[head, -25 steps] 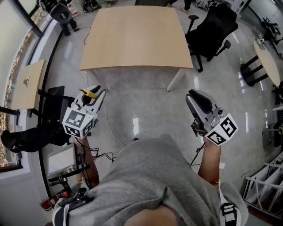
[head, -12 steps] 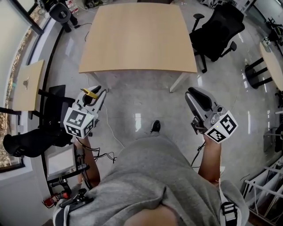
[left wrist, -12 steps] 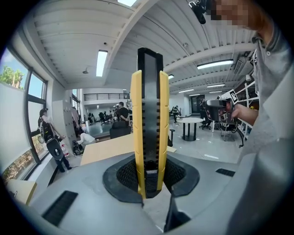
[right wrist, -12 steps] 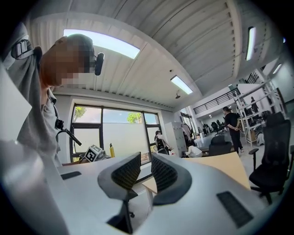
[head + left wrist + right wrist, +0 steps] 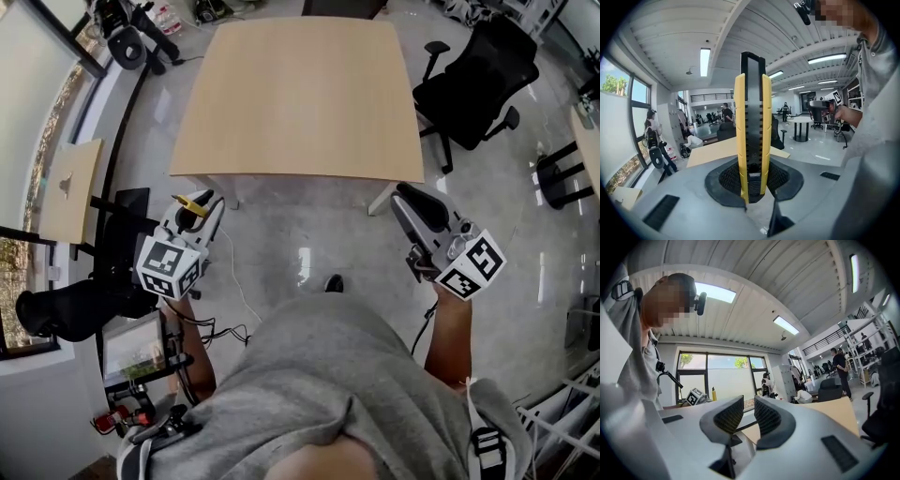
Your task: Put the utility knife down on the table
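Observation:
A yellow and black utility knife (image 5: 751, 126) stands upright between the jaws of my left gripper (image 5: 752, 180), which is shut on it. In the head view the knife (image 5: 190, 201) pokes out of the left gripper (image 5: 194, 214), held over the floor short of the near left corner of the light wooden table (image 5: 295, 94). My right gripper (image 5: 414, 202) hovers off the table's near right corner. Its pads (image 5: 768, 417) stand close together with nothing between them. The table top (image 5: 834, 411) shows beyond the right gripper (image 5: 744, 414).
A black office chair (image 5: 478, 80) stands right of the table. A small wooden side table (image 5: 66, 183), another black chair (image 5: 61, 309), a monitor (image 5: 131, 345) and floor cables (image 5: 234, 286) lie at my left. People stand far off in the room.
The table and chair have slid nearer and lower in the head view as the person steps toward them. Both grippers keep their pose, and the knife stays held.

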### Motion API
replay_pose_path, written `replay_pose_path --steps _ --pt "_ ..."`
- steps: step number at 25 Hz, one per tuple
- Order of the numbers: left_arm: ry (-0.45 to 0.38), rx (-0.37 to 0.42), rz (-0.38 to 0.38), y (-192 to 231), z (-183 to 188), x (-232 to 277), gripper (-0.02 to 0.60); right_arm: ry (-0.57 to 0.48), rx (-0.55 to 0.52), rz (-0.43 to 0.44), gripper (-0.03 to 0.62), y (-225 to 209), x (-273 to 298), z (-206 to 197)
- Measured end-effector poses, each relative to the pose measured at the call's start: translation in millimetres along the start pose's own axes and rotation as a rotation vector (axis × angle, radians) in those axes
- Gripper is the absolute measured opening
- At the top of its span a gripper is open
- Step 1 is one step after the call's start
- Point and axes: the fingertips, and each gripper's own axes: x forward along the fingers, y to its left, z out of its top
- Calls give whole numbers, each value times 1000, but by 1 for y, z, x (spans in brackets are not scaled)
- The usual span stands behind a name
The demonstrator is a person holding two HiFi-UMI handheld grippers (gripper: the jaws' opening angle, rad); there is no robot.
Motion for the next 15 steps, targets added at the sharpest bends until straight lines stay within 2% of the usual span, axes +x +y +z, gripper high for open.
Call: replay_pose_path --steps 8,15 --pt "33 -3 12 7 14 47 92 6 35 13 71 -58 5 -1" --pt "45 -7 -13 41 16 86 92 25 51 -22 71 -94 33 -7"
